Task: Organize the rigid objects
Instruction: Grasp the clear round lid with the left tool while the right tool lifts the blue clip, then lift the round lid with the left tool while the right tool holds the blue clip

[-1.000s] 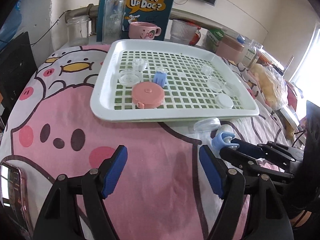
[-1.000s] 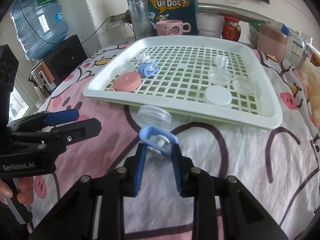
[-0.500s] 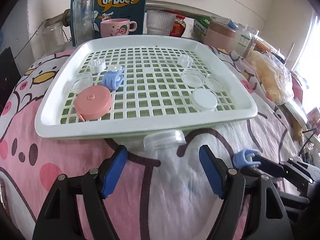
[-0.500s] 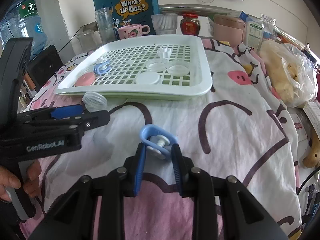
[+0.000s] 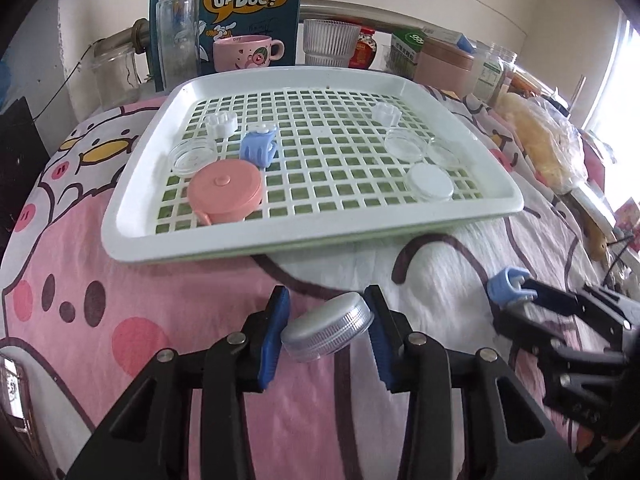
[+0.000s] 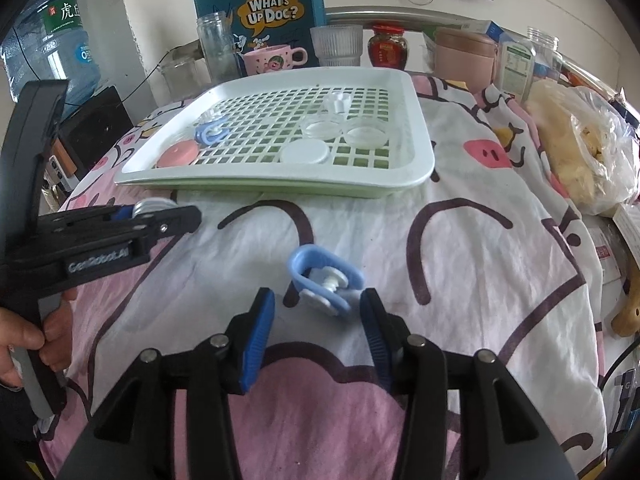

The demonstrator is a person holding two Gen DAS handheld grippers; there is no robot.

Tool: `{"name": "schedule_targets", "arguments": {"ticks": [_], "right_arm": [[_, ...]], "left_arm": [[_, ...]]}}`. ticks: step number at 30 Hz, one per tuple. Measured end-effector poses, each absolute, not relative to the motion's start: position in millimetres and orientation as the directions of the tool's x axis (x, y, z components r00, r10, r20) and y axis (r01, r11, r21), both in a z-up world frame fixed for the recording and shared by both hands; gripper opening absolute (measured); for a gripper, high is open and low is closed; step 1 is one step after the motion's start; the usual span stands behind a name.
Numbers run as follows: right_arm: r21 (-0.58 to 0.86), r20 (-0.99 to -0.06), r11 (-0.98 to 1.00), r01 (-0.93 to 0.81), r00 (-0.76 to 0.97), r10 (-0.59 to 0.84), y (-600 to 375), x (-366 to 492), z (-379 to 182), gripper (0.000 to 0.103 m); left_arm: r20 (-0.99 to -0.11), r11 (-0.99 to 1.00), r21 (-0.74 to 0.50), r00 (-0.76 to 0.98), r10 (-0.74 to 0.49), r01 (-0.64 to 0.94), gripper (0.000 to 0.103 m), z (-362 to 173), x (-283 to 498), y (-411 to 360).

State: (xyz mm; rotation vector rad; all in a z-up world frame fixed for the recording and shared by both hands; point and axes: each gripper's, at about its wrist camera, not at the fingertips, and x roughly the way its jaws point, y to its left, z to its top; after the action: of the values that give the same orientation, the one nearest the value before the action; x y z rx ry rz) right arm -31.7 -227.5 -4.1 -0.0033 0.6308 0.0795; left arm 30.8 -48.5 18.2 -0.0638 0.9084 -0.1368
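Observation:
My left gripper (image 5: 326, 330) is shut on a clear round lid (image 5: 328, 333), tilted, above the pink cloth just in front of the white grid tray (image 5: 320, 236). My right gripper (image 6: 318, 320) is open; a blue hair clip (image 6: 325, 282) lies on the cloth between its fingertips, touching neither pad. In the left wrist view the clip (image 5: 506, 285) shows at the right gripper's tip. The tray holds a pink tape measure (image 5: 225, 191), a second blue clip (image 5: 258, 148), several clear lids and a white lid (image 5: 429, 182).
Behind the tray stand a glass jar (image 5: 178, 36), a blue bag (image 5: 226, 8), a pink mug (image 5: 244, 53), a ribbed glass (image 5: 330, 42) and pink canisters. A plastic bag of food (image 6: 580, 148) lies at the right. A water bottle (image 6: 52, 40) stands far left.
My left gripper has closed on the clear lid and lifted it off the cloth. My right gripper has opened and let go of the blue clip, which now lies on the cloth.

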Motion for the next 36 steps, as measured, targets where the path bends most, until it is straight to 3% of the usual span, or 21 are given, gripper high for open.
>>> {"name": "schedule_targets", "arguments": {"ticks": [4,6,16,23,26,32,36], "right_arm": [[0.003,-0.591,0.997,-0.081,0.804,0.067,-222,-24,-2,0.043],[0.000,-0.589,0.996,-0.094,0.805,0.076,-218,-22,-1,0.026],[-0.027,-0.591,0.986,-0.165,0.798,0.117,-189,-25,0,0.026],[-0.006,-0.599,0.979,-0.204,0.784,0.160,-185,-35,1,0.036],[-0.038,-0.591,0.982,-0.184,0.797,0.127,-184,-37,3,0.047],[-0.062,-0.581,0.982,-0.178,0.806,0.110,-187,-34,5,0.048],[-0.050,-0.585,0.981,-0.190,0.802,0.125,-189,-26,5,0.048]], "left_arm": [[-0.767,0.994,-0.056,0.633,-0.104,0.096,0.038,20,4,-29],[-0.758,0.996,-0.042,0.647,-0.085,0.082,0.038,21,-2,-19],[-0.760,0.996,-0.050,0.643,-0.089,0.078,0.038,12,-3,-12],[-0.762,0.995,-0.047,0.642,-0.089,0.082,0.039,12,-5,-13],[-0.764,0.995,-0.061,0.637,-0.101,0.085,0.041,15,-6,-11],[-0.756,0.994,-0.059,0.646,-0.103,0.089,0.054,22,-15,-10],[-0.771,0.994,-0.065,0.628,-0.108,0.092,0.055,18,-19,-10]]}}
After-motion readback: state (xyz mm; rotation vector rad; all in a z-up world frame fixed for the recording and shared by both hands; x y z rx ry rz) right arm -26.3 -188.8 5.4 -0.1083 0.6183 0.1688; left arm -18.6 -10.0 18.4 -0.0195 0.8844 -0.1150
